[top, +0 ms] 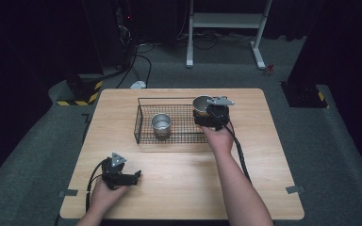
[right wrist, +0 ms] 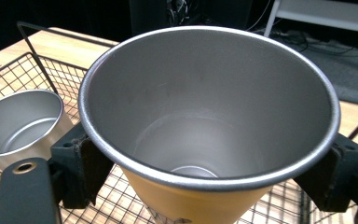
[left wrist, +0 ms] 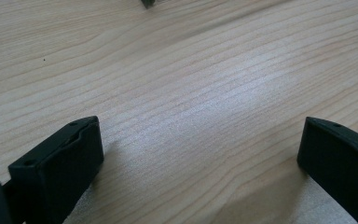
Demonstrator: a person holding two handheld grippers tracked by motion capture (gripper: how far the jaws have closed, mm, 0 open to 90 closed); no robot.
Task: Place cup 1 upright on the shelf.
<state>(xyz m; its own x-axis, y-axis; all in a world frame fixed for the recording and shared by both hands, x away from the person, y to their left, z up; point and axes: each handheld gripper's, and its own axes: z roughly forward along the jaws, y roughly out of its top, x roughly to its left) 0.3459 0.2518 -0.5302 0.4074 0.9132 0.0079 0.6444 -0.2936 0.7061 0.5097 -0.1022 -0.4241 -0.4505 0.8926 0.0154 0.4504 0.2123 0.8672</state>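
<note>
Yellow cup (right wrist: 186, 196) pinched by right tool (right wrist: 209, 172) over wire basket (top: 143, 123), base cropped, left tool (left wrist: 200, 154) spread.

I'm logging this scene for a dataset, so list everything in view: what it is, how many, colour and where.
Table: one, light wood, centre of the room.
Wire basket: one, black, on the table's far half.
Short cup: one, silver metal, upright inside the basket.
Tall cup: one, yellow outside, steel inside, held over the basket's right part.
Stand: one, white, on the floor beyond the table.
Hazard tape: yellow-black, on the floor far left.
Left claw: black, open, low over the table's near left.
Right claw: black, shut on the tall cup.
</note>
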